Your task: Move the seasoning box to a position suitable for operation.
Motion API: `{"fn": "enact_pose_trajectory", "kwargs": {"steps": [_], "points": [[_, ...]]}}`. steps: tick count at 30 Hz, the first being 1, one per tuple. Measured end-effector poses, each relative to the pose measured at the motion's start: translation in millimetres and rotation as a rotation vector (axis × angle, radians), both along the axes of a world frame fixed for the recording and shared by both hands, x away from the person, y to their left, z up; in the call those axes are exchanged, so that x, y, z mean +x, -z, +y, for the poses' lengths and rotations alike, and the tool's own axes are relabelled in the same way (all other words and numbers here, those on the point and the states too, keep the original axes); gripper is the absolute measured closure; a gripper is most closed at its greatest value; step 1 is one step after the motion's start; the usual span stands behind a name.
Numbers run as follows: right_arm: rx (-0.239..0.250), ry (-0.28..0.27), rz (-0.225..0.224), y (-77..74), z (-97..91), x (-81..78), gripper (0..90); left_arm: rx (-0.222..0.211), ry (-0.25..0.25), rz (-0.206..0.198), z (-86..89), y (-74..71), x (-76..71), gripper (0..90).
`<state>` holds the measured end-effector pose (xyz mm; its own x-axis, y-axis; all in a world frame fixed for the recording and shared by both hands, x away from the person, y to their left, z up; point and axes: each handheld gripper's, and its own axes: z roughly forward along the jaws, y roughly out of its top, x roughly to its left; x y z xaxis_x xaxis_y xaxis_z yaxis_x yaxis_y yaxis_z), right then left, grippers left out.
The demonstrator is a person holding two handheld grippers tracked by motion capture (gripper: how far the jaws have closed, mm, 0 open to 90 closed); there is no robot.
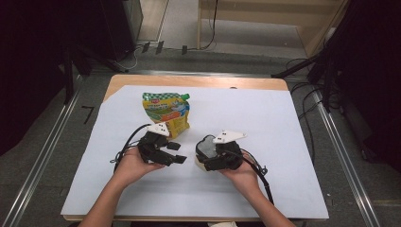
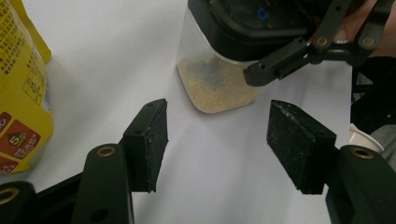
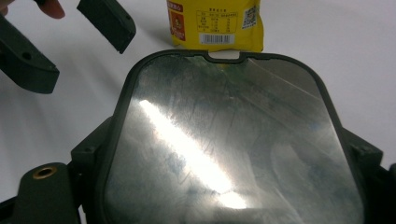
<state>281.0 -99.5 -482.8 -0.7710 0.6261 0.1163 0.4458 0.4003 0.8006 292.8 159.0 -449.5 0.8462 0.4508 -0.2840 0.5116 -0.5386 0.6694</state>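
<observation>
A clear container [image 1: 203, 146] with a dark windowed lid [image 3: 224, 116] and beige grains [image 2: 215, 86] at its bottom stands on the white sheet. My right gripper [image 1: 209, 156] is shut on it at the lid, jaws on both sides; one of its fingers [image 2: 280, 65] presses the lid's edge. My left gripper [image 1: 177, 152] [image 2: 224, 142] stands open just left of the container, nothing between its pads, and its jaws appear in the right gripper view [image 3: 77, 51]. A yellow and green spouted pouch [image 1: 166, 113] [image 2: 18, 93] [image 3: 215, 21] lies just beyond both grippers.
A white sheet [image 1: 265, 123] covers most of the wooden table [image 1: 198, 81]. Metal rails run along the floor on both sides, with cables and stand legs past the far edge. Bare sheet lies to the right and at the far side.
</observation>
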Motion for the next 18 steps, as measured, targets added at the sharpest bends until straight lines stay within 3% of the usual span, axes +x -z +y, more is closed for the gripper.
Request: {"fn": "enact_pose_trajectory", "kwargs": {"steps": [6,8,18], "points": [[-0.004,-0.002,-0.038,3.5,1.0,-5.2,16.5,0.001,0.003,0.001,-0.7,0.0,-0.3,39.3],[0.002,-0.013,-0.009,6.0,0.8,-4.6,14.7,0.001,0.003,-0.001,-1.0,-0.1,-0.7,39.2],[0.005,-0.028,0.026,-2.0,-2.0,-4.4,12.8,0.004,0.003,0.005,-1.2,0.3,-0.4,39.0]]}}
